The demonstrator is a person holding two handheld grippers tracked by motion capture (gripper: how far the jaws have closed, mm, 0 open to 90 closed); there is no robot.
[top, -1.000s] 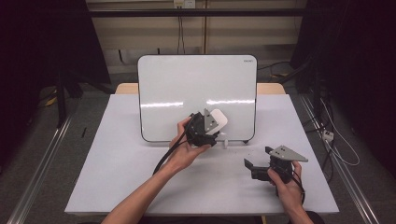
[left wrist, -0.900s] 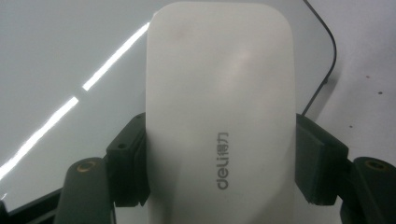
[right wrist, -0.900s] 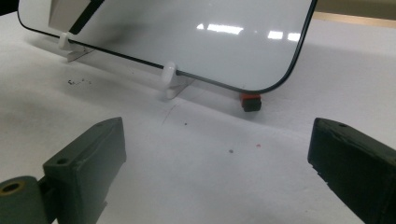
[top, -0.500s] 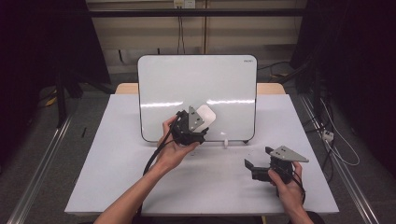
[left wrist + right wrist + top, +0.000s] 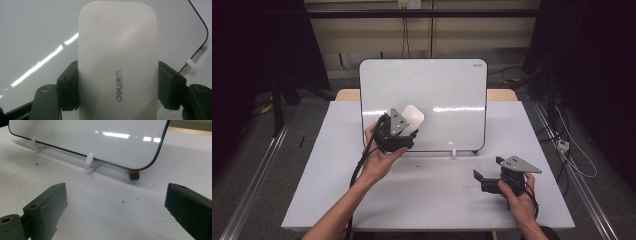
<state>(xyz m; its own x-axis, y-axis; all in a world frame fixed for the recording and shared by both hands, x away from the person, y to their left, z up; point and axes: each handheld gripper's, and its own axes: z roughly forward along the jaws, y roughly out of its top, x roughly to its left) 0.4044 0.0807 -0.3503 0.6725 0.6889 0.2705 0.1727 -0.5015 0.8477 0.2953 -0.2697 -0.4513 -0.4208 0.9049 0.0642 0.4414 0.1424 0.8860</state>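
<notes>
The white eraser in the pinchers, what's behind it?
Behind the white eraser, clamped in the left gripper, stands the whiteboard. The patch of board directly under the eraser is covered, so unseen.

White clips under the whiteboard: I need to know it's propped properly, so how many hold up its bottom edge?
2 white clips on the whiteboard bottom edge: one near its far corner, one toward the middle. A small red-and-black block sits under the near corner. More may be hidden.

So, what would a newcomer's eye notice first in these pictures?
First the large whiteboard propped up at the table's middle. Then the white eraser clamped in the left gripper, held against the board's lower left. The right gripper rests open on the table, lower right.
</notes>
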